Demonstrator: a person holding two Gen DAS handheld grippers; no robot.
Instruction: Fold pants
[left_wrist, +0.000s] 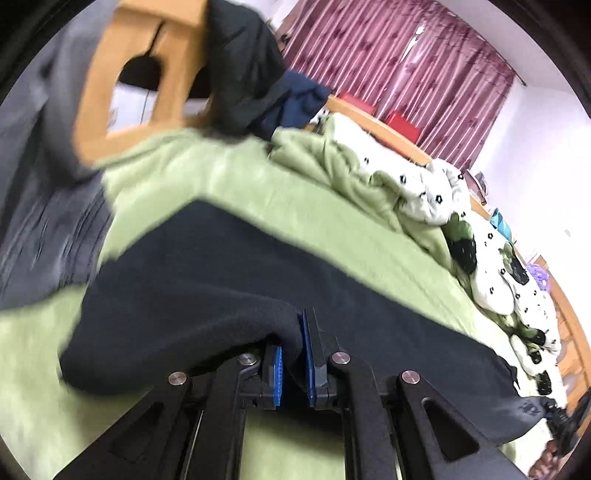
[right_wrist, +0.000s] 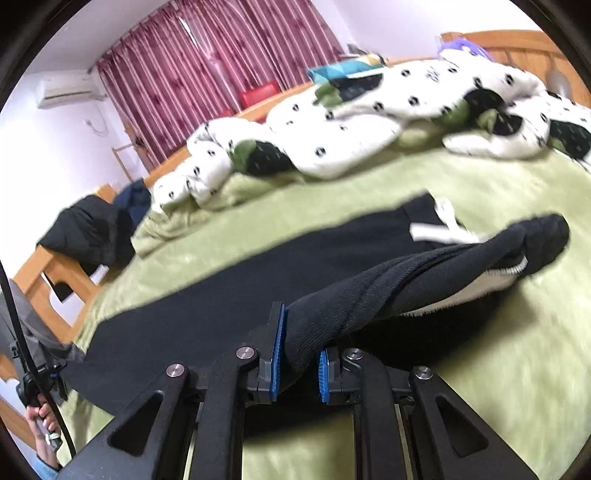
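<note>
Black pants (left_wrist: 229, 266) lie spread across a green bedsheet (left_wrist: 229, 173). My left gripper (left_wrist: 293, 354) is shut on a bunched fold of the pants at their left end, the black cloth pinched between its blue pads. In the right wrist view the pants (right_wrist: 207, 295) stretch leftward over the sheet (right_wrist: 480, 332). My right gripper (right_wrist: 301, 358) is shut on the thick ribbed waistband (right_wrist: 369, 291), lifted off the bed, with a white drawstring (right_wrist: 439, 229) and pale lining showing beyond it.
A white quilt with black spots (right_wrist: 351, 125) is heaped along the far side of the bed. Dark clothes (left_wrist: 247, 74) hang over a wooden chair (left_wrist: 147, 74) at the left. A grey garment (left_wrist: 44, 206) lies beside it. A hand (right_wrist: 42, 417) holds the other gripper.
</note>
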